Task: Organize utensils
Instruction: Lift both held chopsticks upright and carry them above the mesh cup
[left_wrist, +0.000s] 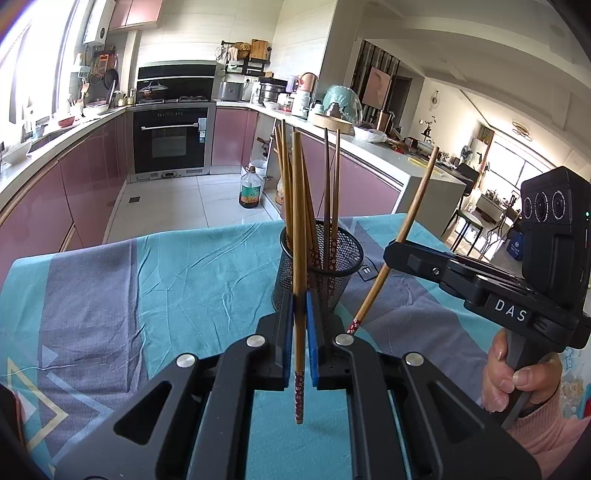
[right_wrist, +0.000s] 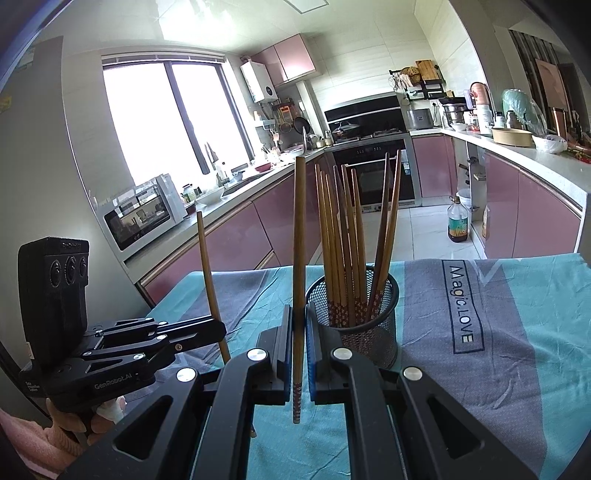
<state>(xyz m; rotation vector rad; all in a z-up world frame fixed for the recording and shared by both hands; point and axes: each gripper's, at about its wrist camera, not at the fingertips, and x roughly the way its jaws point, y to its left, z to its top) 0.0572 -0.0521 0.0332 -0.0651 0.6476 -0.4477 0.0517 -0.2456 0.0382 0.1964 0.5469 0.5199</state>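
Both grippers, left (left_wrist: 300, 325) and right (right_wrist: 299, 343), clamp upright chopsticks (left_wrist: 299, 258) beside holder (left_wrist: 325, 273).

Daylight fills both views, bright and even. In the right wrist view the window (right_wrist: 166, 122) is blown out to white; in the left wrist view a strip of window (left_wrist: 37, 55) at the far left glares the same way. The ceiling (right_wrist: 229, 26) above the window carries a pale sheen. Shadows on the cloth (left_wrist: 147, 280) are soft. Focus is sharp throughout. Fisheye bending curves the counter (right_wrist: 229, 206) below the window, and the corners fall to black.
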